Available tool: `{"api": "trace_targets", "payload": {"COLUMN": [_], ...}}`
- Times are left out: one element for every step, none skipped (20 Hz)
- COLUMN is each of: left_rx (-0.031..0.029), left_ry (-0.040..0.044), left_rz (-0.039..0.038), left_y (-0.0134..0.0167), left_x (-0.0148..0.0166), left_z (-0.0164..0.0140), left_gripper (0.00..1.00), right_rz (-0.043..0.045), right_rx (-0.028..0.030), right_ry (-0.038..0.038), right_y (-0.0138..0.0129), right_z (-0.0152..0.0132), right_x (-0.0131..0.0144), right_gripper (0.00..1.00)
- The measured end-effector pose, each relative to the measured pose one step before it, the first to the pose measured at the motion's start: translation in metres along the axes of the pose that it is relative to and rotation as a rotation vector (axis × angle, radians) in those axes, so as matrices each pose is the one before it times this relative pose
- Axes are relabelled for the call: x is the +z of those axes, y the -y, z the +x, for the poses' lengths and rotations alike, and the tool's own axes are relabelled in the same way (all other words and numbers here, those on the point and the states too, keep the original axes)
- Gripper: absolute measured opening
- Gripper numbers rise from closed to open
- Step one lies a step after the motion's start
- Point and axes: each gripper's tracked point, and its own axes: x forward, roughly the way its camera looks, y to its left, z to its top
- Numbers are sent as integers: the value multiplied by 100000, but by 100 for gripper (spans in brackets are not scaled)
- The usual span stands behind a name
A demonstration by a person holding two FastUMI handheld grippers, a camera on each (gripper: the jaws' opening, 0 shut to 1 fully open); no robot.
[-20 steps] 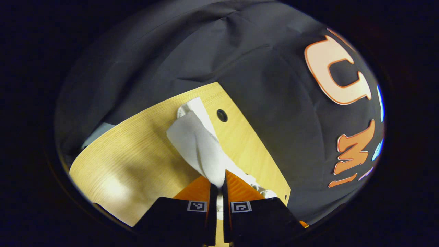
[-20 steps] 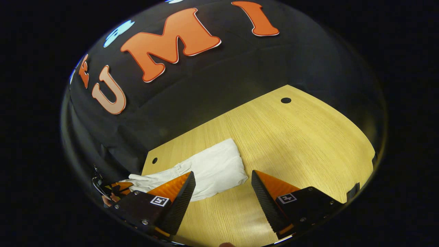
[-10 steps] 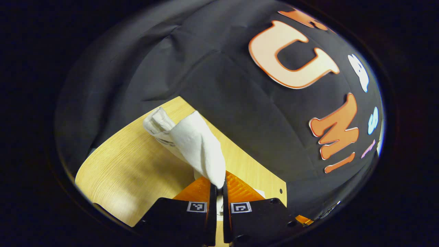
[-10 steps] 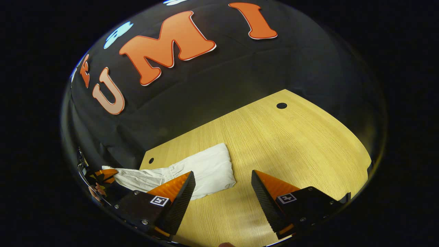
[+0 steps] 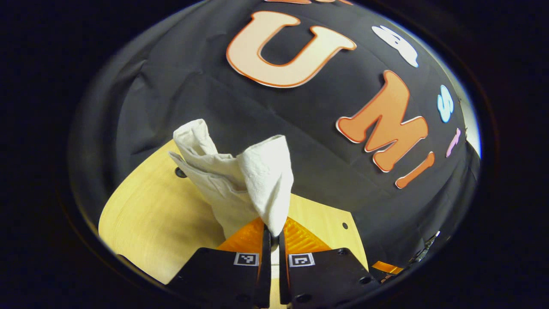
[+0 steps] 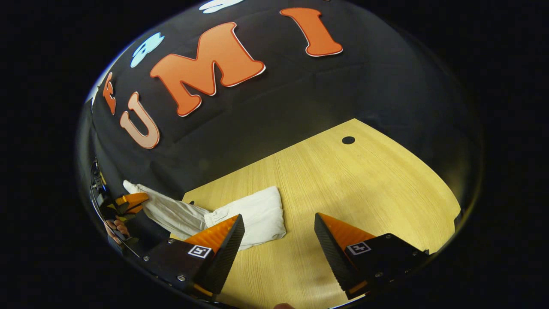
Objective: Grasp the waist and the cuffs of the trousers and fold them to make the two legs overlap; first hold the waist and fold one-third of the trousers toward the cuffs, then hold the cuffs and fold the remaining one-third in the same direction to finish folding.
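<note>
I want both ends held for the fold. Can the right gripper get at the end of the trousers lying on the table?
Probably yes: the right gripper is open, with that end of the trousers just ahead on the table.

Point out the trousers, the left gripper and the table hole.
trousers (image 5: pixel 261 171): left gripper view, on the lifted end.
left gripper (image 5: pixel 271 234): left gripper view, between its fingertips.
table hole (image 6: pixel 348 140): right gripper view, on the dark opening.

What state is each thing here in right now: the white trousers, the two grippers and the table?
White trousers: one end lifted off the table, the other end lying flat on it.
Left gripper: shut on the trousers, holding the raised end.
Right gripper: open, holding nothing, above the table near the flat end.
Wooden table: bare apart from the trousers.
</note>
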Motion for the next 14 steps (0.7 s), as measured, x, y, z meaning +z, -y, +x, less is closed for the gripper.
{"api": "trace_targets", "payload": {"left_rx": [-709, -774, -1206, -1124, -1119, -416, -759, -519, -346, 591, 254, 415, 255, 367], "left_ry": [-162, -897, -921, -1177, -1611, -1603, -1649, -1793, -2241, -1794, -1858, -2500, -1976, -2215], "left_rz": [1543, 1661, 1232, 1268, 1373, 1735, 1542, 1937, 3014, 4295, 5271, 5781, 6727, 6538], "left_y": [944, 1235, 1581, 1548, 1284, 1339, 1294, 1424, 1272, 1029, 1131, 1357, 1211, 1219], "left_x": [-319, -406, -616, -639, -804, -805, -728, -752, -954, -744, -878, -993, -672, -785], "left_z": [450, 566, 656, 659, 1004, 857, 991, 1005, 985, 1190, 1322, 1075, 1026, 1098], "left_gripper": [12, 11, 11, 12, 12, 12, 12, 12, 12, 12, 12, 12, 12, 12], "right_rz": [474, 525, 407, 398, 232, 153, 72, 2, -46, -15, 179, 217, 266, 219], "right_rx": [-327, 66, 132, -278, 199, -510, 210, -348, 87, 66, -118, 533, -38, 550], "right_ry": [214, 286, 106, 37, 297, 60, 328, -8, 202, 69, 48, 146, -282, -174], "right_y": [569, 651, 511, 660, 487, 672, 543, 587, 440, 411, 450, 313, 286, 308], "right_z": [-166, -60, -162, -123, -59, -33, 12, -26, -47, 97, -17, 24, 76, 18], "right_x": [366, 275, 175, 283, 325, 268, 340, 288, 207, 289, 174, 132, 1, -62], "right_gripper": [99, 98, 98, 98, 99, 99, 99, 99, 99, 99, 99, 98, 98, 98]}}
